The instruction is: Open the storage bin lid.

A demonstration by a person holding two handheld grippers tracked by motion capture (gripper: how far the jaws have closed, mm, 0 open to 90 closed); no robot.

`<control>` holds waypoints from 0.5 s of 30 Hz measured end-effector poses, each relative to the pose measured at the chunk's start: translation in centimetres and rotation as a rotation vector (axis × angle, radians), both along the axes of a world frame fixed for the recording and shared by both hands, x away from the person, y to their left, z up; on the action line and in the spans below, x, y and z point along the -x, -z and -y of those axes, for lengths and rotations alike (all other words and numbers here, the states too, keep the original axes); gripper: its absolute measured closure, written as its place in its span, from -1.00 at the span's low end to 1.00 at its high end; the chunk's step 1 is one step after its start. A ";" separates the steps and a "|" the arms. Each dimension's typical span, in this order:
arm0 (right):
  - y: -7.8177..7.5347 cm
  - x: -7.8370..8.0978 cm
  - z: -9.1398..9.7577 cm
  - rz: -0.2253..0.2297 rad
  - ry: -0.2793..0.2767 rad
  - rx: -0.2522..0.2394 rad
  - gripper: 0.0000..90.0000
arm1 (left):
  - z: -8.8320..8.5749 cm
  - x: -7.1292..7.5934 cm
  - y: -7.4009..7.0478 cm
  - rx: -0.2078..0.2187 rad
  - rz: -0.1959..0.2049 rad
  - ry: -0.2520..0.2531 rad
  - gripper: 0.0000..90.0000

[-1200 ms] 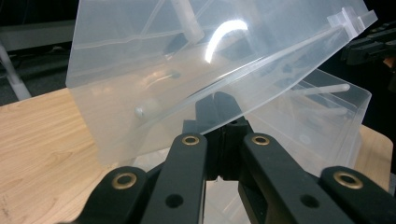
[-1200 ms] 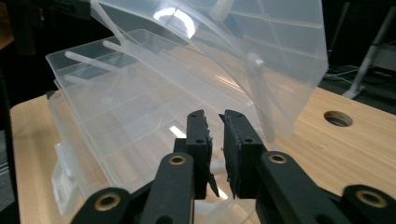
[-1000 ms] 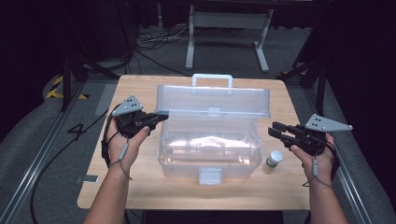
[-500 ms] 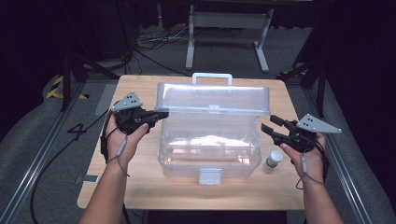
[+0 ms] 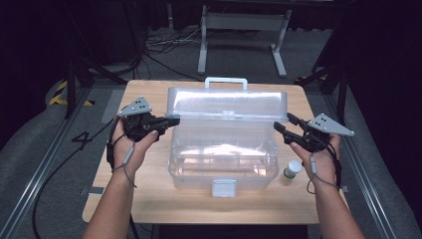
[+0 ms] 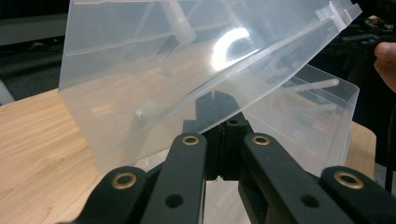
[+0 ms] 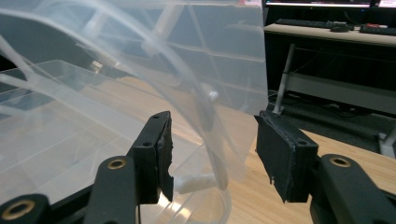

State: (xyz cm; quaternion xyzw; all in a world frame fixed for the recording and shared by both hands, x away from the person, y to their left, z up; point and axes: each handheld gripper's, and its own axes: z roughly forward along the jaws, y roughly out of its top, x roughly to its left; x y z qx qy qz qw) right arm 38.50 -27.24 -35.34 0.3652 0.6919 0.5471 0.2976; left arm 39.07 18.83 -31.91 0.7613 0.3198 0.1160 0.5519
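A clear plastic storage box (image 5: 224, 159) stands in the middle of the wooden table (image 5: 149, 94), its hinged lid (image 5: 226, 102) held partly raised. My left gripper (image 5: 171, 121) is shut on the lid's left edge; in the left gripper view the jaws (image 6: 215, 105) meet on the lid (image 6: 140, 70). My right gripper (image 5: 281, 124) is open at the lid's right edge. In the right gripper view the lid's edge (image 7: 224, 56) passes between the spread jaws (image 7: 212, 140) without touching either pad. The box's inside looks empty.
A small white bottle with a green label (image 5: 292, 170) stands on the table just right of the box, under my right hand. The box has a white handle (image 5: 226, 80) at the back and a latch (image 5: 223, 187) in front. Cables and stand legs lie on the floor beyond.
My right gripper has moved up and left, from beside the box to the lid's right edge. The left gripper keeps its hold and the lid stays raised.
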 end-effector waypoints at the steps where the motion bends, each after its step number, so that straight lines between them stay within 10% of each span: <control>1: -0.1 -0.1 -0.1 0.001 0.006 -0.005 0.03 | 0.0 0.0 0.0 0.000 -0.001 0.001 0.99; 15: -1.7 -0.5 -1.1 0.057 0.046 -0.012 0.00 | 0.0 0.0 0.0 0.002 -0.001 0.001 0.98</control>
